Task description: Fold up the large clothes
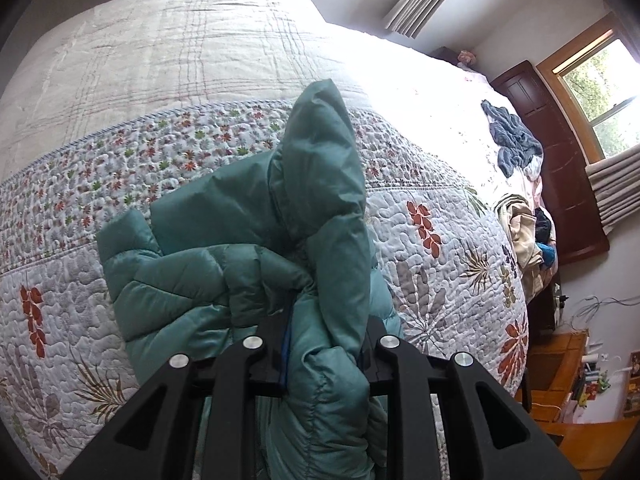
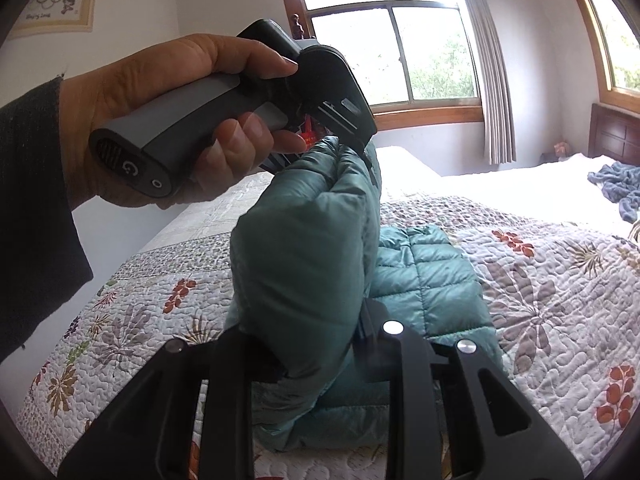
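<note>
A teal puffer jacket [image 1: 248, 248] is bunched up over the bed. My left gripper [image 1: 326, 354] is shut on a thick fold of it, and padded fabric fills the gap between its fingers. In the right wrist view, a doubled-over part of the jacket [image 2: 304, 248] stands lifted, while its quilted body lies flat on the quilt behind. My right gripper [image 2: 320, 352] is shut on the lower end of that lifted fold. A person's hand [image 2: 160, 92] holds the left gripper [image 2: 356, 144], which pinches the fold's top edge.
A floral quilt [image 1: 440, 240] covers the wide bed. A crumpled blue cloth [image 1: 512, 140] lies near the dark headboard [image 1: 560, 160], with a pile of clothes [image 1: 524, 232] at the bed's edge. A wooden desk [image 1: 580, 380] stands beyond it. Curtained windows [image 2: 384, 52] line the walls.
</note>
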`<action>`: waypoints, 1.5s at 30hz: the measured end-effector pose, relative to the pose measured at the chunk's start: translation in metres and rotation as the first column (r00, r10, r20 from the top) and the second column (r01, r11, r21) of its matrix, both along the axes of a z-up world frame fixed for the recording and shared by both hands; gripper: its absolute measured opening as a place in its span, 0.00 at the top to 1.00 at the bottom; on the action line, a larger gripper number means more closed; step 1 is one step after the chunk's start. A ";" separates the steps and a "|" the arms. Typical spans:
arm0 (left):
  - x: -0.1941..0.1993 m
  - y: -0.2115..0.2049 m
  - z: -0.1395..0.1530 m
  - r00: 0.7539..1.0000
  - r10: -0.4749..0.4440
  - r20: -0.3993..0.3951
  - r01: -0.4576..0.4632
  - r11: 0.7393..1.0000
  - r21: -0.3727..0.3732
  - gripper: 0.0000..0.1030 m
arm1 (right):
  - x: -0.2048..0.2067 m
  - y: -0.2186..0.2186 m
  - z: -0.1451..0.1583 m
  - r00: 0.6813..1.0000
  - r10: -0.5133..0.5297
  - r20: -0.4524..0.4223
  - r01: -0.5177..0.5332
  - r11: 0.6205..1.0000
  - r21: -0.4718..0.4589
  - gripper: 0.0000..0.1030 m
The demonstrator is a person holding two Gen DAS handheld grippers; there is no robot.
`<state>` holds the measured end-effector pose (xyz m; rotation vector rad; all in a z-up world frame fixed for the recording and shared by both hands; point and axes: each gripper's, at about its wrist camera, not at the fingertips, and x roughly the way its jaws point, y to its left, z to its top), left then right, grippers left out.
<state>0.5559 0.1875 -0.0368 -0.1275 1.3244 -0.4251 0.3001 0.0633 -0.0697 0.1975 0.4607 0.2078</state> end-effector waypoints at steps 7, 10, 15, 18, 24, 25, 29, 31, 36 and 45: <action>0.002 -0.026 -0.020 1.000 -0.018 -0.011 0.018 1.000 0.019 0.76 | 0.005 -0.027 -0.018 0.999 -0.008 -0.054 0.012 0.996 0.089 0.77; 0.003 -0.036 -0.029 1.000 -0.025 -0.012 0.026 0.999 0.027 0.75 | 0.007 -0.039 -0.025 0.997 -0.009 -0.081 0.019 0.992 0.125 0.77; 0.001 -0.052 -0.038 0.999 -0.035 -0.006 0.036 0.999 0.040 0.72 | 0.007 -0.054 -0.034 0.993 -0.003 -0.117 0.024 0.984 0.177 0.77; -0.001 -0.062 -0.043 0.999 -0.049 0.011 0.048 0.997 0.064 0.70 | 0.008 -0.065 -0.041 0.989 0.014 -0.150 0.021 0.974 0.226 0.77; -0.008 -0.078 -0.049 0.995 -0.079 0.060 0.075 0.994 0.077 0.67 | 0.008 -0.077 -0.050 0.980 0.031 -0.195 0.019 0.968 0.249 0.75; -0.010 -0.081 -0.049 0.994 -0.086 0.072 0.080 0.994 0.073 0.67 | 0.008 -0.078 -0.050 0.979 0.038 -0.203 0.017 0.965 0.261 0.75; -0.018 -0.082 -0.041 0.986 -0.108 0.126 0.107 0.994 0.017 0.60 | 0.008 -0.090 -0.055 0.965 0.084 -0.247 0.000 0.946 0.323 0.67; -0.021 -0.075 -0.031 0.982 -0.093 0.164 0.106 0.991 -0.076 0.56 | 0.010 -0.098 -0.056 0.952 0.131 -0.276 -0.022 0.931 0.363 0.57; -0.026 -0.039 0.007 0.962 -0.008 0.273 0.082 0.962 -0.261 0.36 | 0.016 -0.122 -0.057 0.901 0.288 -0.324 -0.109 0.874 0.474 0.34; -0.049 0.016 0.021 0.946 -0.060 0.317 0.167 0.933 -0.319 0.36 | 0.074 -0.164 -0.040 0.810 0.460 -0.363 -0.126 0.742 0.659 0.12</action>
